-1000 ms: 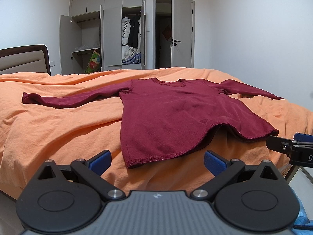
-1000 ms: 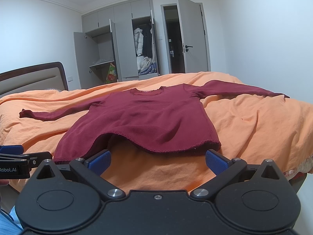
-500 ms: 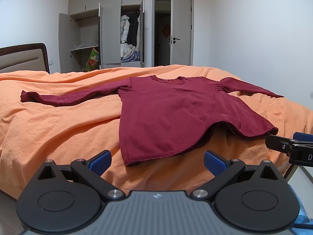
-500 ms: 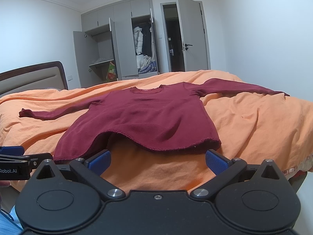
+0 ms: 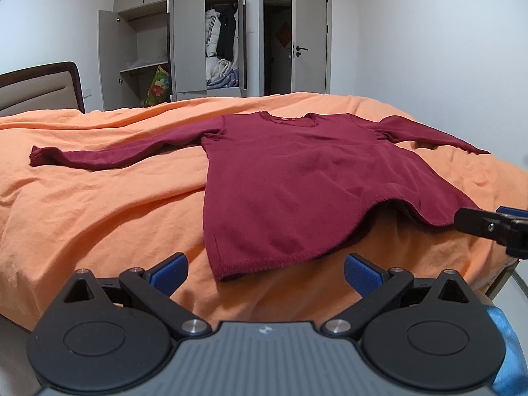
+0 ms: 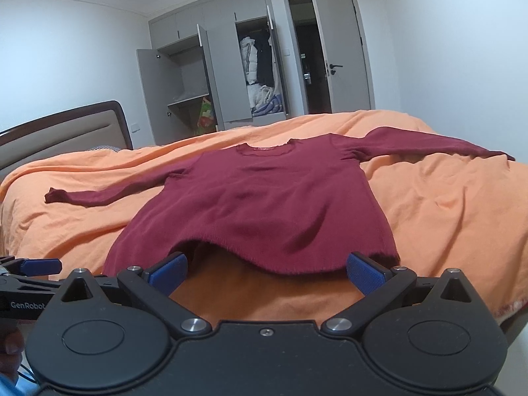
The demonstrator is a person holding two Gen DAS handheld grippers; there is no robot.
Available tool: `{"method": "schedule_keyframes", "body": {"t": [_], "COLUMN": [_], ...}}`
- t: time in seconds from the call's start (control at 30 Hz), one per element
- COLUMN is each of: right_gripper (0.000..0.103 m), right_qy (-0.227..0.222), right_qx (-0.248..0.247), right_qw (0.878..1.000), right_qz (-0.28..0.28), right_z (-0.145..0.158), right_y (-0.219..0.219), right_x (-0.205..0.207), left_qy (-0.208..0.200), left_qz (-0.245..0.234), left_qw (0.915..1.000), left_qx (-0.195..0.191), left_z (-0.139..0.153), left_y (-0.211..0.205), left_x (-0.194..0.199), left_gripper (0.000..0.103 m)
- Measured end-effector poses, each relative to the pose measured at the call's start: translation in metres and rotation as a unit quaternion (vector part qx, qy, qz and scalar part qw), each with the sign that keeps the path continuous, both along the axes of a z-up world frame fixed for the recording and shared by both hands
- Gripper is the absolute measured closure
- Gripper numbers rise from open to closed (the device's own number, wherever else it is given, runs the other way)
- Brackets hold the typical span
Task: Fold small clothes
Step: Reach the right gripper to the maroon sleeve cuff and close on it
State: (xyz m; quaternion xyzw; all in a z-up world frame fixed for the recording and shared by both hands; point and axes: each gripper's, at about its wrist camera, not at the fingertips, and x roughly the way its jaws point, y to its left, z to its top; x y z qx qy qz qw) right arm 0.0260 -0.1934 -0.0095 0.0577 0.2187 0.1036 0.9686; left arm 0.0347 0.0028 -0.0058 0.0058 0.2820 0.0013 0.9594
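A dark red long-sleeved top [image 5: 297,181] is spread flat, front up, on an orange bedspread [image 5: 99,198], straight ahead of the left gripper [image 5: 264,269] and the right gripper [image 6: 265,269]. Its round neckline is turned away from them, and its hem lies nearest, just beyond the fingertips. The hem is raised in a shallow arch at the middle. Both sleeves are stretched outward to either side.

Drawn a little nearer the maroon long-sleeved top [image 5: 297,191] on the bed [image 5: 99,204], left claw [image 5: 264,272] and right claw [image 6: 265,272] both, the hem now larger and lower in each wrist view.
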Motion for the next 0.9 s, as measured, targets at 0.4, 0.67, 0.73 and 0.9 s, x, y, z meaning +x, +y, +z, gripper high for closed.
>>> {"method": "schedule_keyframes", "body": {"t": [0.4,0.67,0.73,0.9], "right_gripper": [0.000,0.000,0.000,0.000], "right_qy": [0.018,0.036,0.040,0.048], "right_qx": [0.019,0.023,0.027,0.035], "right_qw": [0.999,0.998,0.997,0.996], "right_qz": [-0.028,-0.045,-0.052,-0.071], "right_z": [0.022,0.024,0.024,0.023], "right_y": [-0.019,-0.047,-0.055,-0.077], "right_x": [0.067,0.114,0.127,0.155], "left_qy": [-0.013,-0.007,0.000,0.025], "left_qz": [0.028,0.050,0.050,0.033], "left_qw": [0.9993,0.9977,0.9976,0.9985], "left_qx": [0.020,0.046,0.048,0.036], "left_z": [0.040,0.054,0.053,0.048], "left_y": [0.010,0.001,-0.003,-0.015], "left_x": [0.077,0.127,0.141,0.183], "left_gripper": [0.000,0.000,0.000,0.000]}}
